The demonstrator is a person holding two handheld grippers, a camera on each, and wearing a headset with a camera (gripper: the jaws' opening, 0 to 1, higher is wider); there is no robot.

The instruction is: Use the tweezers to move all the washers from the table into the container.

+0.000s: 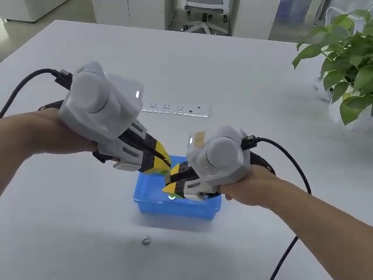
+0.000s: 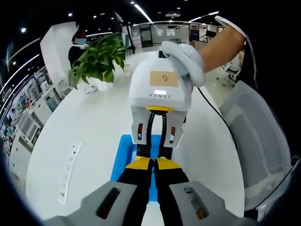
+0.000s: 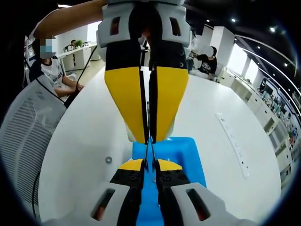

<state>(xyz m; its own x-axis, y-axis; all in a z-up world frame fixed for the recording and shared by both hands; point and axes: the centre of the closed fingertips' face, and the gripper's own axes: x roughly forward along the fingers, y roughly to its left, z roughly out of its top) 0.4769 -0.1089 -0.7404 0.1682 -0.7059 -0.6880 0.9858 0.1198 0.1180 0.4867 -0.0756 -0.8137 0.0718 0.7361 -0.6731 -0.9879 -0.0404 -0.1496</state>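
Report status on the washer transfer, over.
Left gripper and right gripper tip to tip over blue container, both shut on tweezers. One washer on table, outside container. Nothing blocking it.

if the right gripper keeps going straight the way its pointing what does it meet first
Probably the left gripper: its yellow tips face the right gripper almost nose to nose above the blue container.
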